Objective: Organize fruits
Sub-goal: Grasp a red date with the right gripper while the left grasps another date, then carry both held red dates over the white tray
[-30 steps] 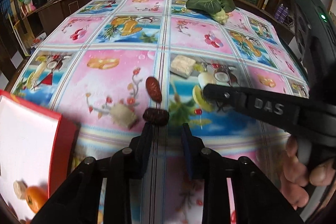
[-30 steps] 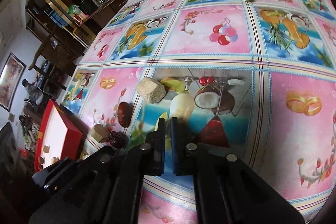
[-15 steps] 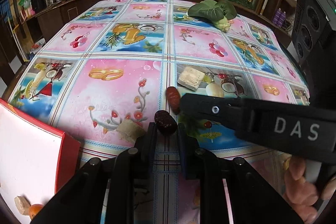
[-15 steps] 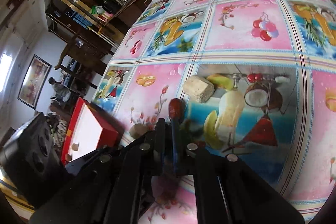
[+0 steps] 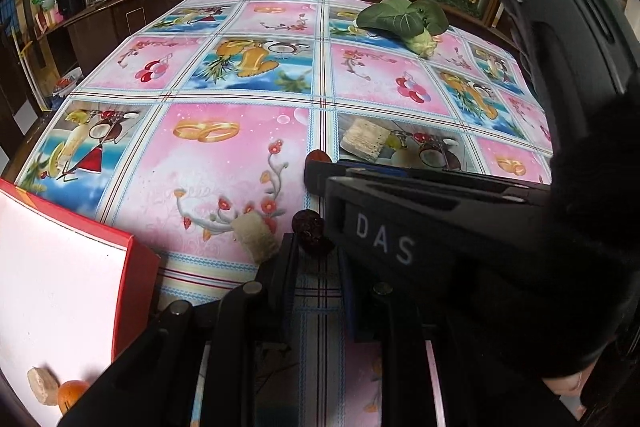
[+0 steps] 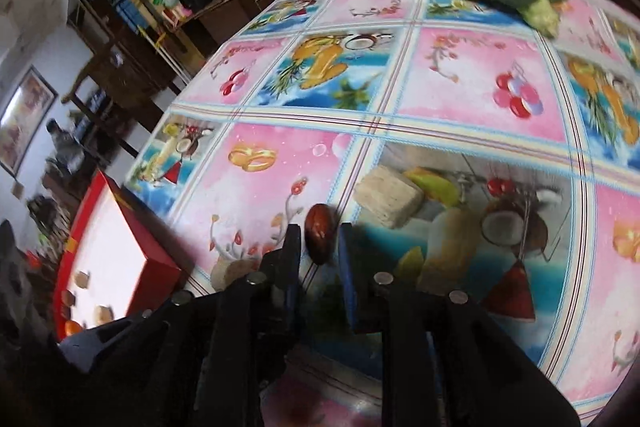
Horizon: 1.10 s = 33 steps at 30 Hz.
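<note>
A dark wrinkled date (image 5: 312,233) sits on the fruit-print tablecloth (image 5: 224,187), and my left gripper (image 5: 316,251) is shut on it at the fingertips. A smoother red date (image 6: 320,239) lies further out, standing lengthwise between the fingers of my right gripper (image 6: 320,249). Those jaws are opening, and their pads stand just off the fruit's sides. In the left wrist view the right gripper (image 5: 320,179) reaches in from the right and hides most of the red date (image 5: 320,155).
A red box (image 5: 136,267) with a white floor stands at the near left; it holds an orange fruit (image 5: 70,393) and a beige piece (image 5: 42,385). Beige blocks (image 5: 366,141) (image 5: 256,239) lie near the dates. A leafy green vegetable (image 5: 404,19) lies at the far right.
My left gripper closed on the dark date. My right gripper moved left across the cloth to the red date, and its shut jaws parted around the fruit.
</note>
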Each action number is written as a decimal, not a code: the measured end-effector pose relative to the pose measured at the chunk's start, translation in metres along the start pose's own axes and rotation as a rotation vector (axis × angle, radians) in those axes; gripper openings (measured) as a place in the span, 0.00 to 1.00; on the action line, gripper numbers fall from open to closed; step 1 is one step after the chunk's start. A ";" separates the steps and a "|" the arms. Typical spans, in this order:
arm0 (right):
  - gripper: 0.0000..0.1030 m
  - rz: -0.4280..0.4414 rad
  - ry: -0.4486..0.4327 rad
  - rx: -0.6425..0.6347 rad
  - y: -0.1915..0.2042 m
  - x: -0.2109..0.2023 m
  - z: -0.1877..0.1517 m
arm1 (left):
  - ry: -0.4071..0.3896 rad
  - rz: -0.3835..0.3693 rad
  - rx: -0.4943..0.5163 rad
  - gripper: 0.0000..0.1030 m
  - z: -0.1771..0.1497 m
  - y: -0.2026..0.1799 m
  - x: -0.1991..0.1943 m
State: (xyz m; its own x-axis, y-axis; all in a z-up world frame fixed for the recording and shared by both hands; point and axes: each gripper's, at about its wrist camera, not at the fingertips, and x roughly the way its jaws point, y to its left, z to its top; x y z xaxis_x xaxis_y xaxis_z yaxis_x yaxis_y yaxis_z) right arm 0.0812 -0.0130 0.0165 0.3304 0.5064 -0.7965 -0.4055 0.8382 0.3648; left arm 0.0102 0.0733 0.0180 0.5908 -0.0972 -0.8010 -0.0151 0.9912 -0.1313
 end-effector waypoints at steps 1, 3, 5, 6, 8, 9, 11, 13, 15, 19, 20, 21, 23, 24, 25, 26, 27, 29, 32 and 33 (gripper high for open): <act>0.16 0.001 0.003 0.001 -0.001 0.000 0.001 | 0.001 0.002 0.000 0.19 0.001 0.000 0.001; 0.16 0.021 0.012 0.009 -0.005 0.000 0.001 | 0.004 0.007 -0.002 0.19 0.002 -0.002 0.002; 0.16 0.062 0.021 0.058 -0.016 -0.004 0.002 | 0.005 0.014 -0.001 0.19 0.004 -0.005 0.004; 0.16 0.086 0.017 0.089 -0.023 -0.008 0.004 | 0.005 0.020 0.001 0.19 0.005 -0.006 0.005; 0.16 0.115 -0.009 0.130 -0.034 -0.019 0.006 | 0.003 0.029 0.003 0.19 0.006 -0.008 0.006; 0.16 0.123 -0.019 0.146 -0.038 -0.025 0.007 | 0.001 0.036 0.005 0.19 0.007 -0.010 0.007; 0.16 0.141 -0.038 0.177 -0.045 -0.034 0.008 | -0.004 0.052 0.018 0.19 0.008 -0.013 0.009; 0.16 0.157 -0.050 0.202 -0.050 -0.039 0.009 | -0.013 0.066 0.031 0.19 0.007 -0.016 0.009; 0.16 0.167 -0.057 0.204 -0.051 -0.043 0.009 | -0.019 0.082 0.051 0.18 0.005 -0.018 0.009; 0.16 0.185 -0.066 0.198 -0.048 -0.049 0.009 | -0.023 0.080 0.047 0.17 0.004 -0.017 0.007; 0.16 0.187 -0.072 0.197 -0.047 -0.052 0.009 | -0.023 0.076 0.043 0.17 0.003 -0.017 0.006; 0.16 0.189 -0.080 0.199 -0.047 -0.054 0.009 | -0.029 0.071 0.043 0.17 0.002 -0.018 0.002; 0.16 0.186 -0.093 0.201 -0.049 -0.057 0.009 | -0.043 0.078 0.050 0.17 0.000 -0.020 -0.005; 0.16 0.184 -0.098 0.203 -0.050 -0.059 0.008 | -0.058 0.080 0.051 0.17 -0.002 -0.021 -0.012; 0.16 0.184 -0.100 0.205 -0.051 -0.059 0.008 | -0.076 0.078 0.050 0.17 -0.003 -0.020 -0.022; 0.16 0.186 -0.100 0.204 -0.051 -0.060 0.007 | -0.089 0.077 0.049 0.17 -0.005 -0.019 -0.029; 0.16 0.187 -0.100 0.202 -0.050 -0.060 0.007 | -0.109 0.076 0.047 0.17 -0.007 -0.018 -0.040; 0.16 0.198 -0.100 0.193 -0.046 -0.061 0.006 | -0.153 0.084 0.047 0.17 -0.012 -0.013 -0.061; 0.16 0.220 -0.106 0.155 -0.032 -0.063 0.004 | -0.215 0.112 0.033 0.17 -0.023 0.004 -0.098; 0.16 0.231 -0.112 0.135 -0.024 -0.064 0.003 | -0.231 0.118 0.035 0.17 -0.026 0.010 -0.107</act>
State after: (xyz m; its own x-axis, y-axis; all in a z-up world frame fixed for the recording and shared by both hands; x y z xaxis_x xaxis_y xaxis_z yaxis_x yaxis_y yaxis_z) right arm 0.0721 -0.0652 0.0597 0.3375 0.7000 -0.6294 -0.3660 0.7136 0.5973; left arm -0.0740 0.0908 0.0870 0.7550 0.0385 -0.6546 -0.0694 0.9974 -0.0215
